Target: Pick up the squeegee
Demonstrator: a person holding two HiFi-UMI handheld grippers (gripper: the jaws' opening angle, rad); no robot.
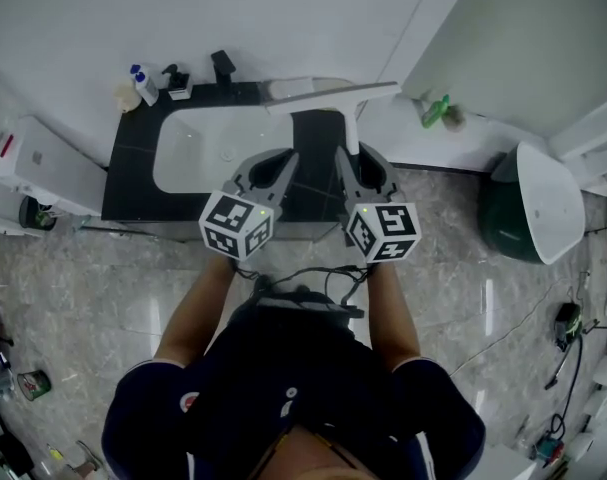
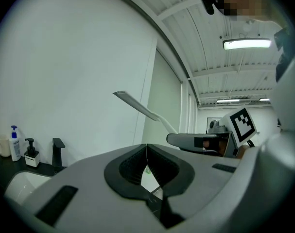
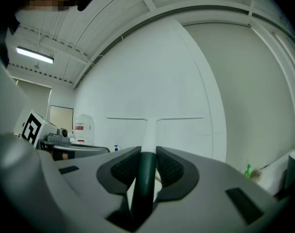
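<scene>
The squeegee (image 1: 333, 97) is white with a wide blade and a dark green handle. My right gripper (image 1: 353, 158) is shut on that handle and holds the tool up in front of the wall, blade outward. In the right gripper view the handle (image 3: 146, 178) sits pinched between the black pads, and the blade (image 3: 154, 118) spans level ahead. My left gripper (image 1: 281, 164) hovers beside it over the sink, shut with nothing in it. The left gripper view shows its pads (image 2: 146, 165) meeting, and the squeegee (image 2: 142, 109) slanting off to the right.
Below the grippers lies a white sink (image 1: 198, 148) in a black counter (image 1: 133, 183), with a black tap (image 1: 223, 66) and soap bottles (image 1: 143, 86) at the back. A green bottle (image 1: 435, 110) stands at the right. A dark bin with a white lid (image 1: 528, 203) is on the floor.
</scene>
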